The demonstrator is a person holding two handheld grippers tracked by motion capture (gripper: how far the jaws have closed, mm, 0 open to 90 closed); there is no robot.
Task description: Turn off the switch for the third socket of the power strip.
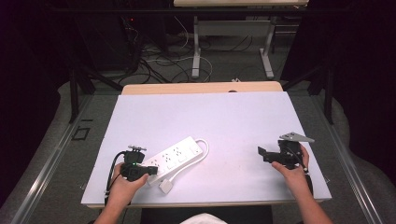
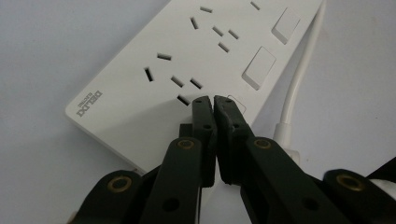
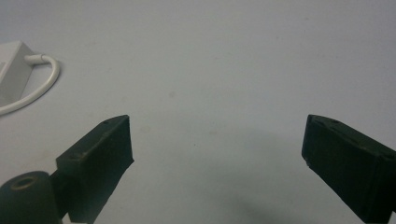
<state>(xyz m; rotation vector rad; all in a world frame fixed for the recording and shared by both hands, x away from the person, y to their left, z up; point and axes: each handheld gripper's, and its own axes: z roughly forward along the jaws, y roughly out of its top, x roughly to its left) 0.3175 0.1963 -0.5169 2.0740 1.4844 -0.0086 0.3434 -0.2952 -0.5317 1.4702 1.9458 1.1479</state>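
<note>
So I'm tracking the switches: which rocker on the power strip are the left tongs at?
The end switch by the branded end; the shut left tongs cover it.

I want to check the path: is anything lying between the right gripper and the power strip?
Nothing visible does. Between the right gripper and the power strip lies only bare white table cover. The strip's own cable loops on that side.

A white table top (image 1: pixel 243 121) lies bare; beyond it, seemingly cables (image 1: pixel 163 60) on the floor.
</note>
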